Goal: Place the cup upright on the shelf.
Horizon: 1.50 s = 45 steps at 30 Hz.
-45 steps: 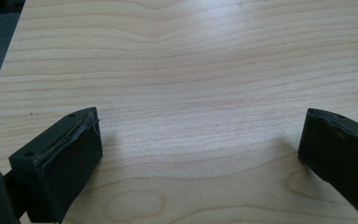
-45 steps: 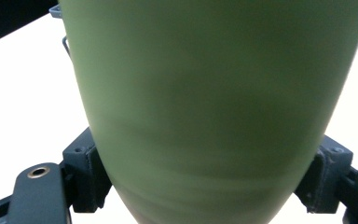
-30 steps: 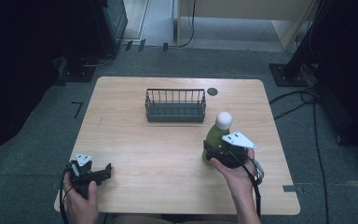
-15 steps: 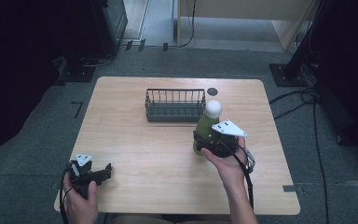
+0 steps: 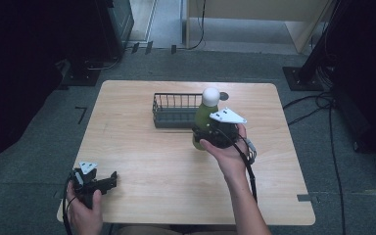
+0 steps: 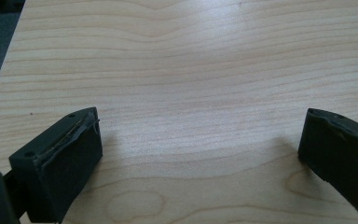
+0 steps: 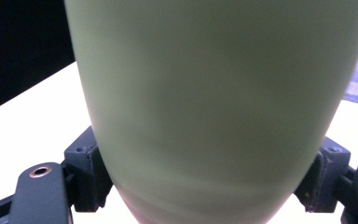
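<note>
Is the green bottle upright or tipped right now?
Upright: the green bottle stands cap-up in the right tongs, its white cap straight above its body, beside the wire basket.

Grey carpet floor (image 5: 39, 147) surrounds a light wooden table (image 5: 142, 161).

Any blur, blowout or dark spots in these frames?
Right gripper view: green bottle too close, soft, table behind it blown out white. Left gripper view: wood grain sharp, soft shadows under the open jaws. High view: table evenly lit, surroundings nearly black.
</note>
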Each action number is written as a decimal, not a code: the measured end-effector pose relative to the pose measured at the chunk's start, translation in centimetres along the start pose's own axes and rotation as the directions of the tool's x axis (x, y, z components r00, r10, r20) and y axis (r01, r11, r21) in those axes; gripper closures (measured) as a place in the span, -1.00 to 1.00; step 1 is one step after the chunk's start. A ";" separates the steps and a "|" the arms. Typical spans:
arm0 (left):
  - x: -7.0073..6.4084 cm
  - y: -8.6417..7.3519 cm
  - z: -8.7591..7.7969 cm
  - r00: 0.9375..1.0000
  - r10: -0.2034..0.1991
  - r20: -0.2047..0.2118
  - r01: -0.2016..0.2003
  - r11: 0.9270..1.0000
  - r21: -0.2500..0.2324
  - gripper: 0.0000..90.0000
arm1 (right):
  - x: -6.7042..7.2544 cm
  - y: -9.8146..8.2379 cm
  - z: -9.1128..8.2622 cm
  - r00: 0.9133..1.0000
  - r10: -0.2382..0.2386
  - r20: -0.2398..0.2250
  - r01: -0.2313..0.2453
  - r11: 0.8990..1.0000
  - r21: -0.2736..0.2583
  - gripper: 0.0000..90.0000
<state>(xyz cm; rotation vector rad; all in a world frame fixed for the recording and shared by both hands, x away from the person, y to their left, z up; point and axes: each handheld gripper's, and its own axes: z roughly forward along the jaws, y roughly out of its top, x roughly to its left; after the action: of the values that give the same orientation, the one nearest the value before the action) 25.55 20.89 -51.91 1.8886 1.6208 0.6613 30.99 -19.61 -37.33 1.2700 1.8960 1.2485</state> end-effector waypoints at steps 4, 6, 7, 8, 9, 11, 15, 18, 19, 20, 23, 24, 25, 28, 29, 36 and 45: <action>0.0 0.0 0.0 1.000 0.000 0.000 0.000 1.000 0.000 -1.00 | 0.4 0.8 0.6 1.000 -0.017 -0.001 0.017 1.000 0.001 -0.54; 0.0 0.0 0.0 1.000 0.000 0.000 0.000 1.000 0.000 -1.00 | 0.6 1.5 0.9 1.000 -0.027 -0.005 0.027 1.000 -0.002 -0.54; 0.0 0.0 0.0 1.000 0.000 0.000 0.000 1.000 -0.001 -1.00 | 0.7 2.0 1.0 1.000 -0.031 -0.007 0.030 1.000 -0.005 -0.54; 0.0 0.0 0.0 1.000 0.000 0.000 0.000 1.000 0.000 -1.00 | 0.8 2.1 1.1 0.999 -0.033 -0.006 0.033 0.999 -0.008 -0.54; 0.0 0.0 0.0 1.000 0.000 0.000 0.000 1.000 -0.001 -1.00 | 0.9 2.8 1.3 0.999 -0.041 -0.009 0.041 0.999 -0.015 -0.54; 0.0 0.0 0.0 1.000 0.000 0.000 0.000 1.000 0.000 -1.00 | 0.9 3.1 1.4 0.999 -0.042 -0.009 0.042 0.999 -0.018 -0.54; 0.0 0.0 0.0 1.000 0.000 -0.001 0.000 1.000 -0.001 -1.00 | 1.1 4.2 1.9 0.999 -0.043 -0.012 0.043 0.999 -0.025 -0.54; 0.0 0.0 0.0 1.000 0.000 0.000 0.000 1.000 -0.001 -1.00 | 1.1 5.1 2.3 0.999 -0.046 -0.015 0.046 0.999 -0.027 -0.54; 0.0 0.0 0.0 1.000 0.000 0.000 0.000 1.000 0.000 -1.00 | 1.1 5.3 2.5 0.999 -0.049 -0.013 0.049 0.998 -0.029 -0.54; 0.0 0.0 0.0 1.000 0.000 0.000 0.000 1.000 0.000 -1.00 | 1.1 5.5 2.6 0.999 -0.049 -0.011 0.048 0.998 -0.028 -0.54; 0.0 0.0 0.0 1.000 0.000 0.000 0.000 1.000 0.000 -1.00 | 0.9 6.2 3.1 0.999 -0.046 -0.005 0.046 0.998 -0.035 -0.54; 0.0 0.0 0.0 1.000 0.000 0.000 0.000 1.000 0.000 -1.00 | 0.7 6.6 3.5 0.999 -0.042 -0.002 0.042 0.998 -0.041 -0.54; 0.0 0.0 0.0 1.000 0.000 0.000 0.000 1.000 0.000 -1.00 | 0.7 6.6 3.5 0.999 -0.042 -0.002 0.042 0.998 -0.041 -0.54; 0.0 0.0 0.0 1.000 0.000 0.000 0.000 1.000 0.000 -1.00 | 0.3 7.3 3.9 0.999 -0.037 0.008 0.038 0.998 -0.046 -0.54; 0.0 0.0 0.0 1.000 -0.001 0.000 0.001 1.000 -0.001 -1.00 | 0.2 7.5 4.0 0.999 -0.039 0.015 0.040 0.998 -0.050 -0.54; 0.0 0.0 0.0 1.000 -0.001 0.000 0.001 1.000 -0.001 -1.00 | -1.2 9.0 5.1 0.998 -0.020 0.053 0.024 0.997 -0.077 -0.54; 0.0 0.0 0.0 1.000 0.001 0.000 -0.001 1.000 0.000 -1.00 | -2.5 9.2 7.1 0.994 -0.001 0.106 0.011 0.996 -0.088 -0.54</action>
<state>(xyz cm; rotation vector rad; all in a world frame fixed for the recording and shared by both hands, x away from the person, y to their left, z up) 25.55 20.90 -51.92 1.8899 1.6199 0.6621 41.60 -17.90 -32.23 1.2577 1.7498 1.2239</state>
